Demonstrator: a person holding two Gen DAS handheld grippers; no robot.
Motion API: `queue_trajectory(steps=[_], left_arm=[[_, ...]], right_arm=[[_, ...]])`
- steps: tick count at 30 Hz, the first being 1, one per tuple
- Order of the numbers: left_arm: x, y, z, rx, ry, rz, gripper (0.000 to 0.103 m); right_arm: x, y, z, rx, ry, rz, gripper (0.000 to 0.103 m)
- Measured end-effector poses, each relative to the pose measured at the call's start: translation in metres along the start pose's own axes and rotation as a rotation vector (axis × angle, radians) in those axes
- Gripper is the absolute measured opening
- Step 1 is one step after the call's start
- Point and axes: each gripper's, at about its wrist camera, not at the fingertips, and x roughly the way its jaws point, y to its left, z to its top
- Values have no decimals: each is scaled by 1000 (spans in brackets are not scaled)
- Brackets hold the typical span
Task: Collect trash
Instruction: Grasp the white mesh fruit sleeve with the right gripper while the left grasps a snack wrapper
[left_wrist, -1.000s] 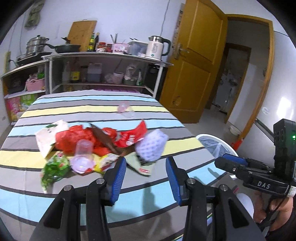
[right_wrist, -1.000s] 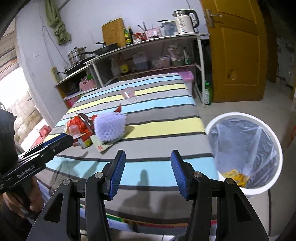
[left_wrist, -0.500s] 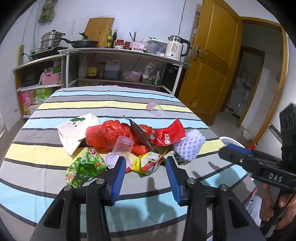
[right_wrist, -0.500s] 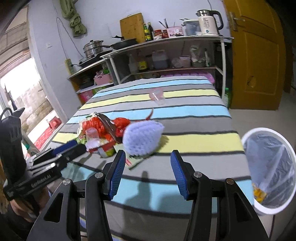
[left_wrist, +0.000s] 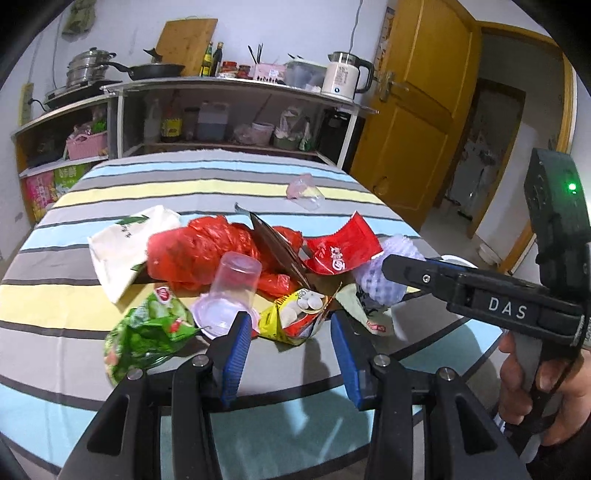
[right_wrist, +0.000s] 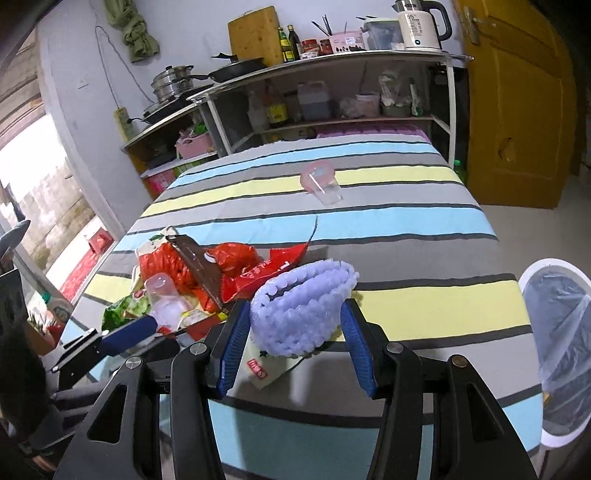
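Observation:
A pile of trash lies on the striped table (left_wrist: 92, 295): a red plastic bag (left_wrist: 199, 247), an upturned clear cup (left_wrist: 236, 284), a green wrapper (left_wrist: 147, 332), a yellow snack bag (left_wrist: 295, 314), a red wrapper (left_wrist: 343, 251) and a lilac foam net (right_wrist: 303, 302). My left gripper (left_wrist: 290, 343) is open, its fingers on either side of the yellow snack bag. My right gripper (right_wrist: 293, 339) is open with the foam net between its fingers; it also shows in the left wrist view (left_wrist: 406, 269).
A second clear cup (right_wrist: 321, 184) lies alone farther back on the table. A white bin with a plastic liner (right_wrist: 557, 339) stands on the floor to the right of the table. Kitchen shelves (left_wrist: 236, 122) stand behind, a wooden door (left_wrist: 413, 118) at the right.
Both grippers have moved forward to the trash pile. The right one has come up around the foam net, and the bin has slid to the right edge of its view.

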Motion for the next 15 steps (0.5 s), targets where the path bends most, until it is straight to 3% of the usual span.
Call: queue_trajectory(steps=[3,7,9,15], left_arm=[[7,-3,3,11,21,6,44],[19,-8,6,17,62,21,43],[22,-7,6,16,75,30,36],[20,-8,6,12,69,30,29]], right_arm=[[2,-3,-1,-2,11,-2,24],[1,-13,-6,27,14,27,21],[-1,-16,-7,38,11,42,20],[-14,-22,-8,55,-15,57,20]])
